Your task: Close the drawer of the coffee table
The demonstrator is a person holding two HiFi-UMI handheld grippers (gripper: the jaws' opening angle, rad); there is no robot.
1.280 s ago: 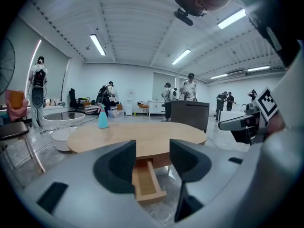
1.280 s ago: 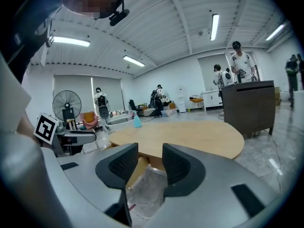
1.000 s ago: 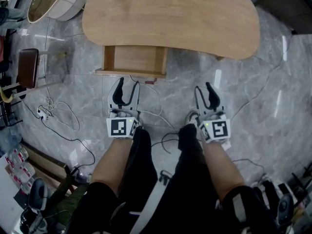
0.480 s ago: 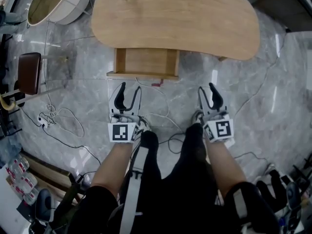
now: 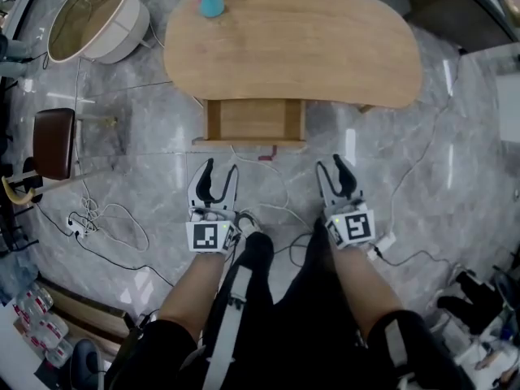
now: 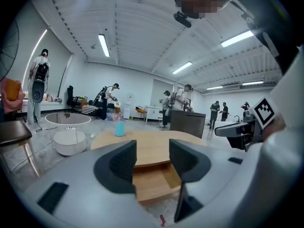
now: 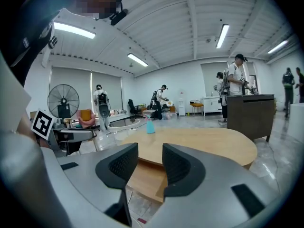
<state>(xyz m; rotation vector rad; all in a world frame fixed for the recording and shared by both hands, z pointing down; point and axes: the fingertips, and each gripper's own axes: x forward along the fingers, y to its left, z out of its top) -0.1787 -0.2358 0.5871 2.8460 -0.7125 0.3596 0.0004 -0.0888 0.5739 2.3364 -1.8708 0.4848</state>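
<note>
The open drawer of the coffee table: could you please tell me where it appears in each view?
Head view: the drawer is at upper centre, jutting from the near edge of the coffee table.
Left gripper view: drawer low centre, seen between the jaws.
Right gripper view: drawer low, just left of centre, between the jaws.
Shared landmark: the teal bottle standing on the table.

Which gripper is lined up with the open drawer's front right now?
The left gripper: it faces the front of the drawer, near its left end. The right gripper sits beyond the drawer's right corner.
</note>
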